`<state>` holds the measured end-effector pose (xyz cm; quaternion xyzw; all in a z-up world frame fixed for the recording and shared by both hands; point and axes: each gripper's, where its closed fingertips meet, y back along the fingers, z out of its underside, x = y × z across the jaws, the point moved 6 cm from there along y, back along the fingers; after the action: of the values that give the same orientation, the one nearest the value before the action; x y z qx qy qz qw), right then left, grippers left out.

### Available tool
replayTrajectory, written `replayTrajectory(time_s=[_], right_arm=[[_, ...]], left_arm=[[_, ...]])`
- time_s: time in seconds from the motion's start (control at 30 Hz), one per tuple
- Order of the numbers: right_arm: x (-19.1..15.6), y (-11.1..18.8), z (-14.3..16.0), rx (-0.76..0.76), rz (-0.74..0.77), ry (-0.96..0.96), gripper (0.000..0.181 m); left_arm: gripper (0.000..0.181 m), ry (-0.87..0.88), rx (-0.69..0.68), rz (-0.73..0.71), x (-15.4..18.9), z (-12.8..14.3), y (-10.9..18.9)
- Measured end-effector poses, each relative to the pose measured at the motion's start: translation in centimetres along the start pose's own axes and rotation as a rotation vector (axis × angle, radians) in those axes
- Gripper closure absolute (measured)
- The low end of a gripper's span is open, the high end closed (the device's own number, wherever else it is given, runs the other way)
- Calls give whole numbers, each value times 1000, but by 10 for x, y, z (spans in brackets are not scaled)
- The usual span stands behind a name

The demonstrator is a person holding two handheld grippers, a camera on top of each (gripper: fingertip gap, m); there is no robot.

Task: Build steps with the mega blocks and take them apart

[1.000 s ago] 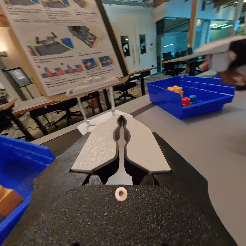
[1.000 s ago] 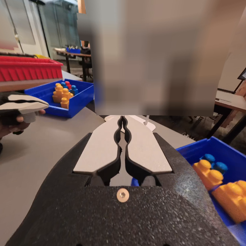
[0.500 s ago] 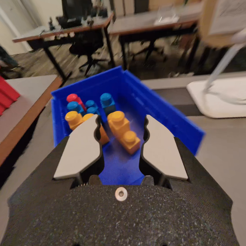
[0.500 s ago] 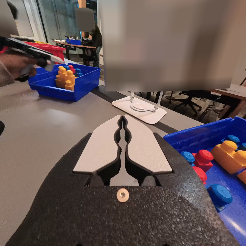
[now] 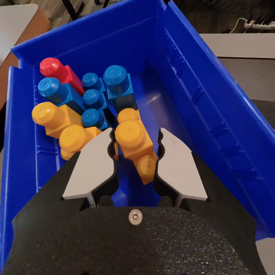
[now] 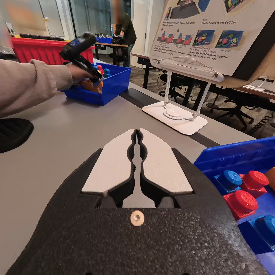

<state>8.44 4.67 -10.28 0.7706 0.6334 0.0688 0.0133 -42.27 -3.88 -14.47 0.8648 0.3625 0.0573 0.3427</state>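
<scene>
Glossy yellow block point(image 5: 134, 142) between left gripper's point(image 5: 135, 132) spread jaws.

- My left gripper point(image 5: 135, 134) has a rough, grainy black body with smooth matt grey plates and a shiny metal screw low in the frame.
- The blue bin point(image 5: 200, 83) looks like glossy moulded plastic.
- The yellow block point(image 5: 134, 142) between my fingers is smooth, shiny plastic, like the blue blocks point(image 5: 95, 98) behind it.
- In the right wrist view, the table point(image 6: 74, 134) is matt grey.
- My sleeve point(image 6: 29, 83), at left, is soft beige cloth.
- The stand point(image 6: 175, 120) is smooth white.
</scene>
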Motion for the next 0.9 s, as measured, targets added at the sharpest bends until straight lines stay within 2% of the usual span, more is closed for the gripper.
replayTrajectory(time_s=[0.1,0.27,0.37,0.47,0.57,0.67,0.8,0.9], right_arm=[[0,0,0,-1,-2,-1,181],[0,0,0,-2,-1,3,181],[0,1,-2,8,6,7,181],[0,1,-3,21,5,8,181],[-4,0,-3,21,-23,11,179],[-12,-3,-5,21,-88,11,169],[-30,-5,-11,2,-218,17,150],[-46,-7,-12,-54,-308,63,139]], left_arm=[[142,-2,-14,9,0,-1,-3],[143,0,-13,11,-2,-1,-1],[143,-19,71,28,-2,-10,13],[143,-85,230,115,9,-28,48],[144,-158,382,320,39,-40,103],[143,-280,468,578,82,-34,164],[143,-462,480,947,145,7,230],[144,-557,444,1212,185,43,267]])
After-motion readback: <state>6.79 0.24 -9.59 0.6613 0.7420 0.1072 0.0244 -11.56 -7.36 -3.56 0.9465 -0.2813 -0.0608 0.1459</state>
